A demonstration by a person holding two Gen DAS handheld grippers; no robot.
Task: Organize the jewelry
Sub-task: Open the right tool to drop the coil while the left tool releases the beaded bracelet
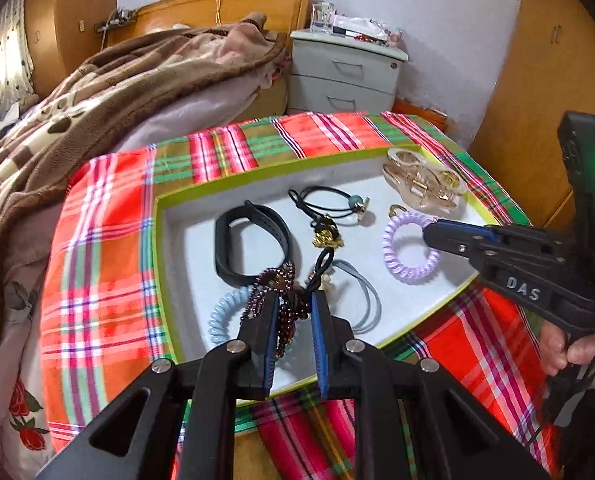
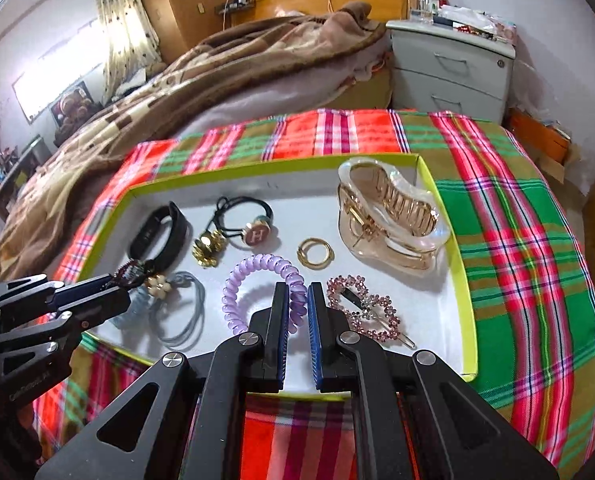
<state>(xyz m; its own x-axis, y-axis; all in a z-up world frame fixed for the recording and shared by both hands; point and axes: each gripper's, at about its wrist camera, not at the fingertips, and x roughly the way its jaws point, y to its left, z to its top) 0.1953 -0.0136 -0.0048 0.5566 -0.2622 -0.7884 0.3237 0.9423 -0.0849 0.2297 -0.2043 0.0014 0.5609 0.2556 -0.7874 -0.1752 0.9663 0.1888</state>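
Observation:
A green-rimmed white tray (image 1: 159, 240) (image 2: 463, 264) holds the jewelry. My left gripper (image 1: 295, 298) is shut on a dark red bead bracelet (image 1: 287, 312), near a blue coil tie (image 1: 227, 312) and grey hair ties (image 1: 361, 296). In the right wrist view the left gripper (image 2: 113, 278) holds the bracelet (image 2: 131, 270) at the tray's left. My right gripper (image 2: 297, 290) is nearly closed around the rim of a purple coil tie (image 2: 257, 280), also in the left wrist view (image 1: 405, 248). A pink rhinestone clip (image 2: 363, 310) lies just right of it.
The tray also holds a black band (image 2: 157, 232), black ties with an H charm (image 2: 257, 236), a gold flower (image 2: 207, 250), gold rings (image 2: 315, 252) and a large clear claw clip (image 2: 393, 216). It sits on a plaid cloth (image 2: 517, 240). Bed (image 2: 217, 72) and nightstand (image 2: 453, 68) stand behind.

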